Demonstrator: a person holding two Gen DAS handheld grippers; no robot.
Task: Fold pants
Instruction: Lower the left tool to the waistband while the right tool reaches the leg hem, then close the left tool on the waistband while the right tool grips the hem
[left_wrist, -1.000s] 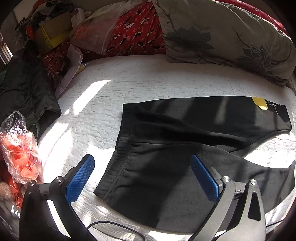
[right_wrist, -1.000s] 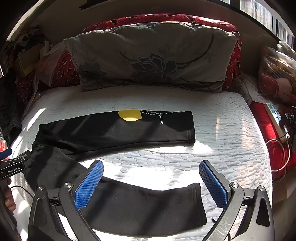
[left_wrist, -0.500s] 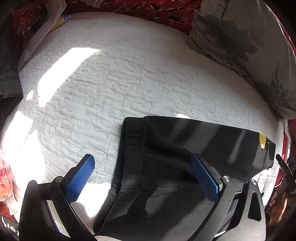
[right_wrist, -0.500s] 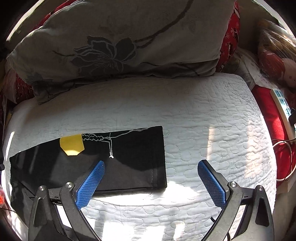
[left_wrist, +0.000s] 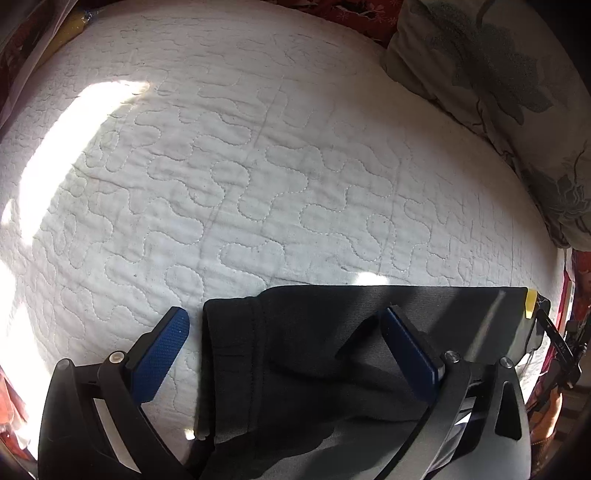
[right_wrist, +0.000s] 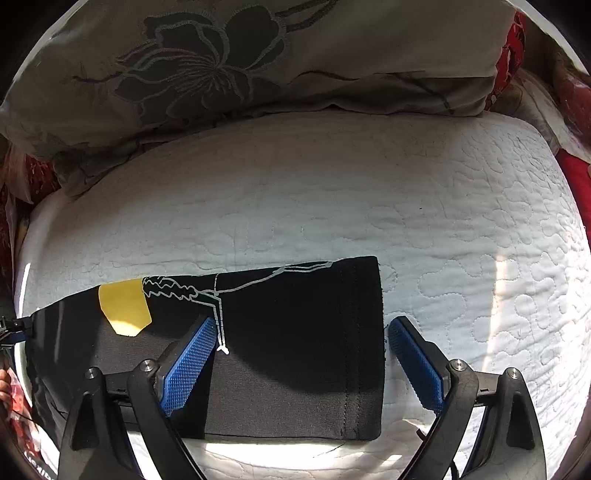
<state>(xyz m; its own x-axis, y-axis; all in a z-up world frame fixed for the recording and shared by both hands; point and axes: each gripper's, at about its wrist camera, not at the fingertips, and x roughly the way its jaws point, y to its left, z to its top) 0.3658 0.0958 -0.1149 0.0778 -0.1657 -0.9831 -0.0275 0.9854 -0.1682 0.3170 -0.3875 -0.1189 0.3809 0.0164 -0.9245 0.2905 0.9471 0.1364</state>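
Observation:
Black pants (left_wrist: 314, 350) lie flat on a white quilted bed (left_wrist: 221, 184). My left gripper (left_wrist: 284, 314) points steeply down over the waistband's far corner, open. Its left pad hangs over the quilt and its right pad over the black cloth. In the right wrist view, the far leg's hem (right_wrist: 362, 332) carries a white line print and a yellow patch (right_wrist: 123, 310). My right gripper (right_wrist: 301, 325) straddles that hem end with its jaws closing. The hem lies between the pads, and neither pad presses on it.
A grey pillow with a dark flower pattern (right_wrist: 258, 55) lies along the far side of the bed, with red patterned fabric behind it (right_wrist: 511, 55). The same pillow (left_wrist: 498, 92) fills the left view's upper right. Bright sun patches fall on the quilt (right_wrist: 509, 295).
Both grippers have moved forward and down onto the far pant leg, tilting more steeply. The left now straddles the waistband corner, the right the hem end. The right jaws have narrowed slightly.

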